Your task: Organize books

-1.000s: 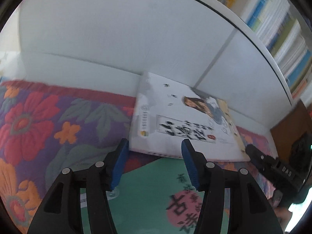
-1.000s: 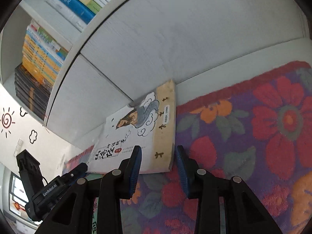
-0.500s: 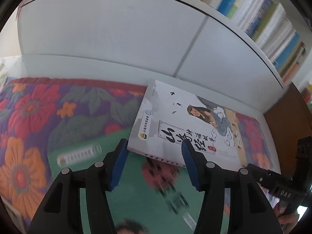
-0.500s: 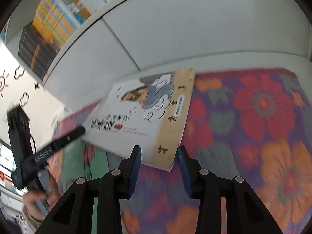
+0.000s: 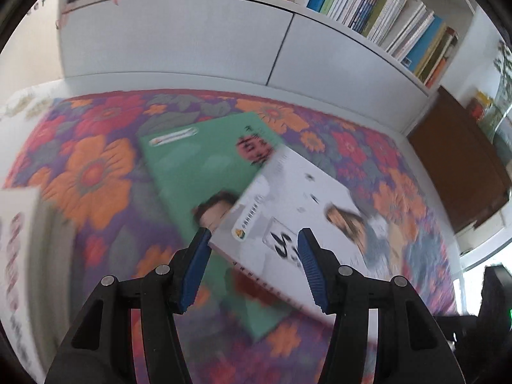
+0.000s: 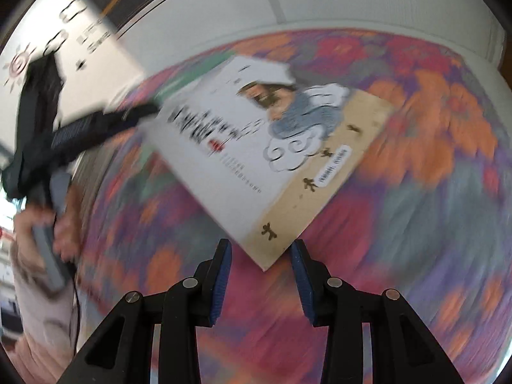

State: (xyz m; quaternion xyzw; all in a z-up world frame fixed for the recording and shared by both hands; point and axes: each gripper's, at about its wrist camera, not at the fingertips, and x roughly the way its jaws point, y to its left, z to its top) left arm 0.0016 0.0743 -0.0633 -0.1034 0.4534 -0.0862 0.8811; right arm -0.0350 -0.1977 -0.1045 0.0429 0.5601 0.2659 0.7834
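Note:
A white book (image 5: 288, 211) with a drawn figure and a tan strip (image 6: 256, 147) lies tilted over the floral cloth, partly across a green book (image 5: 192, 166). Its near left corner sits between the fingers of my left gripper (image 5: 254, 240), and the jaws stand apart with no pad seen pressing the cover. Its tan corner pokes between the fingers of my right gripper (image 6: 260, 246), with a gap on each side. In the right wrist view, the left gripper (image 6: 150, 110) reaches the book's far edge. Both views are blurred.
The floral cloth (image 5: 89, 172) covers the surface. Behind it stands a white cabinet (image 5: 192, 38) with several upright books (image 5: 384, 9) on its shelf. A brown cabinet (image 5: 457, 176) stands at right, a pale stack (image 5: 19, 240) at left. A person's hand (image 6: 41, 224) holds the left gripper.
The white book has come away from the cabinet's foot toward the middle of the cloth, staying between both grippers. More of the green book shows. The right gripper has rolled.

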